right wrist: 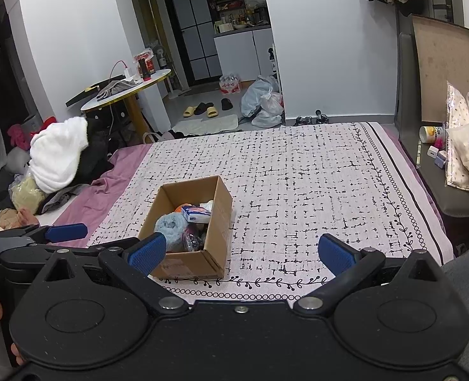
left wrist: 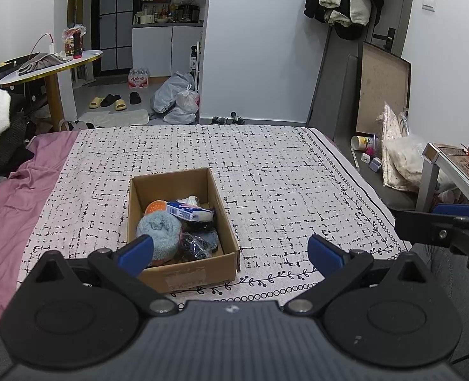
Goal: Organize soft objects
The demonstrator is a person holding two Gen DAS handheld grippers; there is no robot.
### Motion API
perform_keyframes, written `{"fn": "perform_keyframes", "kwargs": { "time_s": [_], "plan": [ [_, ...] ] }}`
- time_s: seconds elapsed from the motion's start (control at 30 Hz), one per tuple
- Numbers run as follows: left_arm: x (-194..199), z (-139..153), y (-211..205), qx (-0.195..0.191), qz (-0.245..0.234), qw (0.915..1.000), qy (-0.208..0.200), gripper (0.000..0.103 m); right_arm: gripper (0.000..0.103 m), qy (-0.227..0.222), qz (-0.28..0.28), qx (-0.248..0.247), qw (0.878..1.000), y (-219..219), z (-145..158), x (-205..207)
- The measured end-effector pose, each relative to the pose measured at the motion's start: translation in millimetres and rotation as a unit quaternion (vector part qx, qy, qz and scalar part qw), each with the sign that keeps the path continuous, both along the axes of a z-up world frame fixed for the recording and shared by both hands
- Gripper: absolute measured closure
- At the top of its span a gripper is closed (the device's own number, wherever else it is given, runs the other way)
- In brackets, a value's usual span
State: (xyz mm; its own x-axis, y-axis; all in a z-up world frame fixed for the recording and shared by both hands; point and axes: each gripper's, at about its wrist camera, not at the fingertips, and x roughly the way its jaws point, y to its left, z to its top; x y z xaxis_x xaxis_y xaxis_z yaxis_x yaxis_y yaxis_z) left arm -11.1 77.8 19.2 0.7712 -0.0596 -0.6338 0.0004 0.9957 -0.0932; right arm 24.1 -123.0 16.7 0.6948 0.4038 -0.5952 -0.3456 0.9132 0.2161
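On the bed, near its front edge and left of centre, a cardboard box is sitting open-topped on the patterned cover. Box is holding the soft stuff: a light blue fluffy roll at the near-left inside, an orange round item showing behind it, a white-and-blue tissue pack lying across the middle, a white crumpled piece at the far side, and a dark bag in clear plastic at the near-right inside. Items are touching and overlapping each other; can't tell what's lying underneath.

Left gripper is hovering over the front edge of the bed, jaws spread wide, nothing between the blue pads. Its left pad is overlapping the box's near-left corner in the left wrist view; can't tell whether it's touching.

Right gripper is likewise hovering at the front edge, jaws spread wide, holding nothing. In the right wrist view the box is sitting ahead-left of it, with one pad overlapping the near-left corner; contact unclear. Left gripper's pad is showing at the left edge of that view.

Pink sheet is lying exposed along the left edge of the bed, with a white fluffy garment piled beyond it.
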Motion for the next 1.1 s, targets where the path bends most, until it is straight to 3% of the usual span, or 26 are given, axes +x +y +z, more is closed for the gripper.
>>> {"fn": "perform_keyframes", "kwargs": {
  "time_s": [1.1],
  "plan": [
    [4.0, -10.2, 0.3, 0.008, 0.007, 0.9999, 0.005, 0.001, 0.000, 0.012, -0.013, 0.002, 1.000, -10.6, -18.9, 7.8]
  ]
}}
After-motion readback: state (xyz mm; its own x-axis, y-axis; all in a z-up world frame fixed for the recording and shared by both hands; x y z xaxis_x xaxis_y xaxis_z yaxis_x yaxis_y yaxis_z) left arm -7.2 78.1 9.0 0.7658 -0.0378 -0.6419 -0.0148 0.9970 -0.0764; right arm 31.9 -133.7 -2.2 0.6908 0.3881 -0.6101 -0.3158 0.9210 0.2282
